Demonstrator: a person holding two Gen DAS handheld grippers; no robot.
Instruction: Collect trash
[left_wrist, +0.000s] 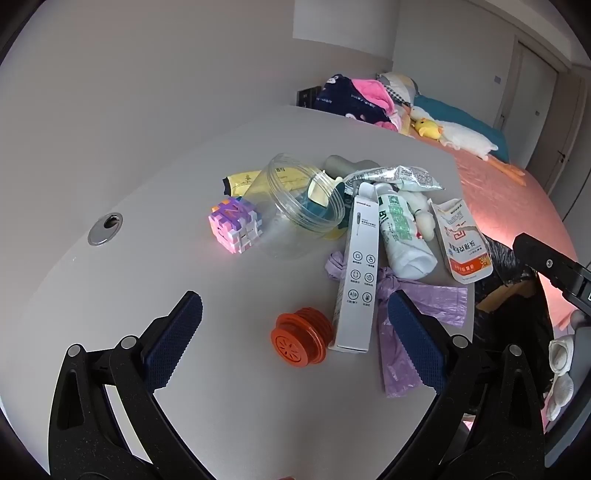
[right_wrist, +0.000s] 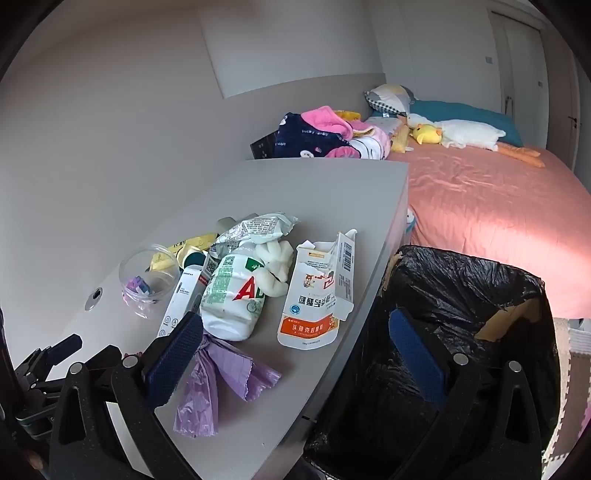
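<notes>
None of the trash has left the desk (left_wrist: 147, 280): torn carton (right_wrist: 317, 291), purple bag (right_wrist: 218, 384) and bottle (right_wrist: 232, 299) crowd its right edge. We hold the left gripper (left_wrist: 295, 343) and right gripper (right_wrist: 299, 358) spread, empty; the lined bin (right_wrist: 461, 295) waits beside that edge.

Both wrist views are evenly lit by soft, cool daylight, and the grey desk (left_wrist: 147, 332) carries only faint, short shadows under its clutter. A warm bright patch glows on the pink bedspread (right_wrist: 517, 266) toward the right edge, nearly washed out, while the black bin liner (right_wrist: 461, 295) shows small glints. Fisheye distortion bends the desk's edges and walls, dark vignetting fills the corners, and the middle stays sharp.
</notes>
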